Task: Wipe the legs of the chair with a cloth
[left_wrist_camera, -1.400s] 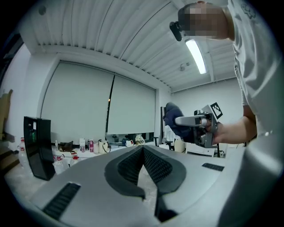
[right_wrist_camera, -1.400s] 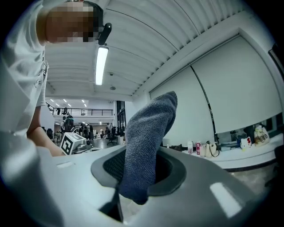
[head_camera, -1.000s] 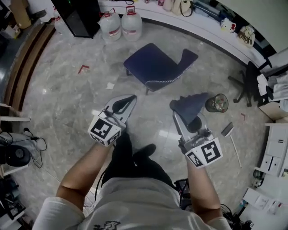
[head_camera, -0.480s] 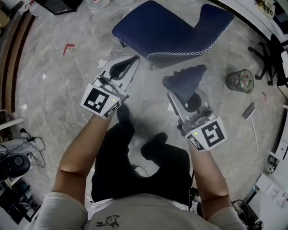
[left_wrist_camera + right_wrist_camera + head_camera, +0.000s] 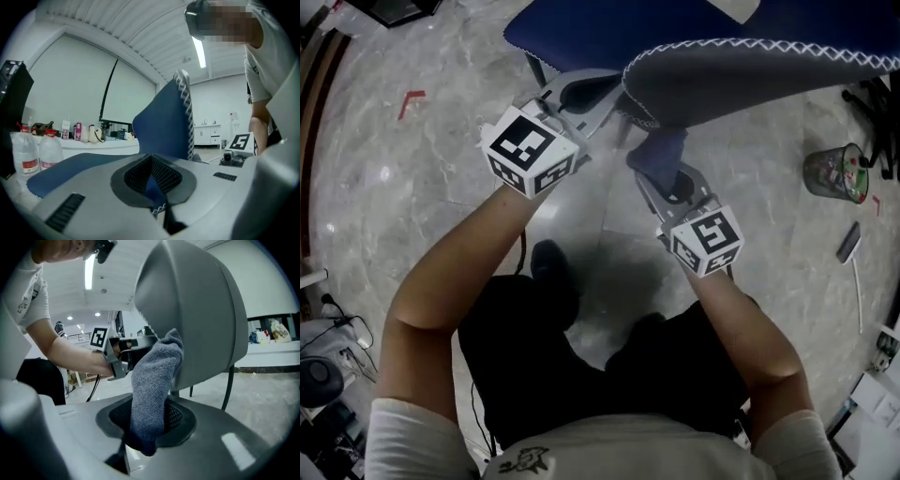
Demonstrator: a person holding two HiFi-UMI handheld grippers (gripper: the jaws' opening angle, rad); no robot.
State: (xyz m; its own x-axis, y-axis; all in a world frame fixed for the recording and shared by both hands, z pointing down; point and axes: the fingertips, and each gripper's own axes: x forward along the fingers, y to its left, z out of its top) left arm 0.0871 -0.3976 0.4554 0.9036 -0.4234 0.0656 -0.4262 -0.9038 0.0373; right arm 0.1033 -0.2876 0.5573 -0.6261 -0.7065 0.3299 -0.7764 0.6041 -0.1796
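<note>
Chair (image 5: pixel 750 66) much closer than before (filling the top), left hand-held gripper (image 5: pixel 602 91) pinching its stitched edge, right hand-held gripper (image 5: pixel 654 178) clamping cloth (image 5: pixel 662 150) underneath.

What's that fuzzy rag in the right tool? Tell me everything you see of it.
The cloth is grey-blue with a nubby, towel-like weave. The right tool is shut on its lower end, so it stands up bunched between the jaws. Its top leans toward the grey underside of the chair and seems to touch it.
</note>
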